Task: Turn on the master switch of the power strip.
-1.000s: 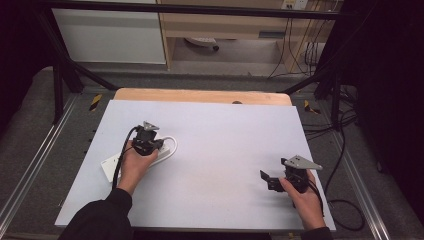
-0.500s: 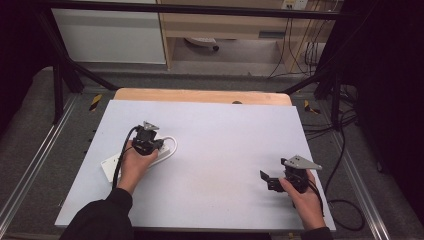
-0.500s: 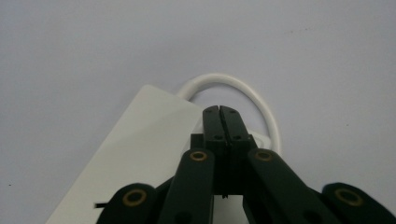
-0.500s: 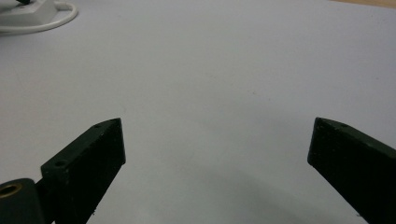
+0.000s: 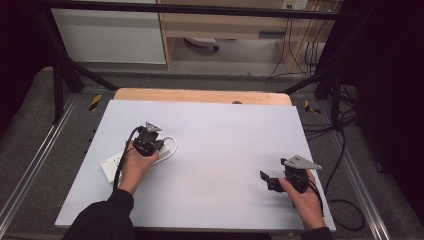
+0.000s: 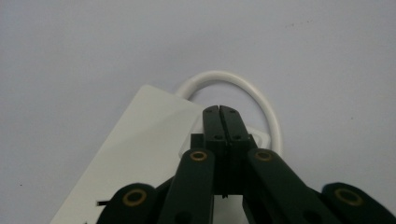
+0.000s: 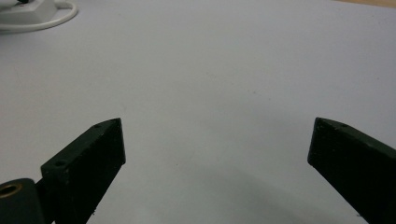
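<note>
A white power strip (image 5: pixel 112 164) lies on the pale grey table top (image 5: pixel 225 145) at the left, and its white cable (image 5: pixel 172 145) curls in a loop beside its far end. My left gripper (image 5: pixel 150 145) hangs right over that end, shut, with its two jaws pressed flat together. In the left gripper view the shut left gripper (image 6: pixel 219 112) points down at the power strip (image 6: pixel 140 135), with the cable loop (image 6: pixel 233 79) just beyond. My right gripper (image 5: pixel 266 181) is held low near the table's front right, open. In the right gripper view the right gripper (image 7: pixel 219 140) has only bare table between its jaws.
A wooden strip (image 5: pixel 200 95) borders the table's far edge. Metal frame rails run along both sides. Loose black cables (image 5: pixel 345 150) lie on the floor to the right, and cabinets stand behind the table.
</note>
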Demonstrator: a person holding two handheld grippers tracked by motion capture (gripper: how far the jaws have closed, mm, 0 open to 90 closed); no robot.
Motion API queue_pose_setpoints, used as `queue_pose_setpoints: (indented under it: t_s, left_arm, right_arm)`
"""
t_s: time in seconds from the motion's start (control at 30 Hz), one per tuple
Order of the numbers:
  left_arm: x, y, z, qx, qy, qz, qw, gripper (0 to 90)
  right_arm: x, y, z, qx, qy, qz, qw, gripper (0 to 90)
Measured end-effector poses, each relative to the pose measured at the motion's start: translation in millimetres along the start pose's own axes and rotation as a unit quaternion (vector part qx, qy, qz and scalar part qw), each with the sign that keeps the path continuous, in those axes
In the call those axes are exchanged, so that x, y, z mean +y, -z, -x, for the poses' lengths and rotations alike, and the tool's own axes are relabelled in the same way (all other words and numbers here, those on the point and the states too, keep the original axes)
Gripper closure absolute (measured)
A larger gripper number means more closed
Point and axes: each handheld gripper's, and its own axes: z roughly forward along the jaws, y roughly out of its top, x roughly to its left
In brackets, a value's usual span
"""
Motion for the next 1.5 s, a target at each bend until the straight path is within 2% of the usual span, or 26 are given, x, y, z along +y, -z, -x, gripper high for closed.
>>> queue_pose_setpoints:
  t_s: [0.5, 1.4, 1.5]
  left_arm:
    - [-0.4, -1.2, -1.0, -0.002, 0.012, 0.001, 0.9999, 90.0]
    - [0.1, -1.9, 0.2, 0.001, 0.009, 0.004, 0.9999, 90.0]
    - [0.1, -2.6, 0.2, -0.001, 0.015, 0.006, 0.9999, 90.0]
  right_arm:
    - [0.0, -0.1, -0.6, 0.002, 0.0, 0.0, 1.0, 4.4]
    - [0.1, -0.1, -0.2, 0.003, 0.0, 0.0, 1.0, 4.4]
    - [0.0, -0.4, -0.3, 0.003, 0.0, 0.0, 1.0, 4.4]
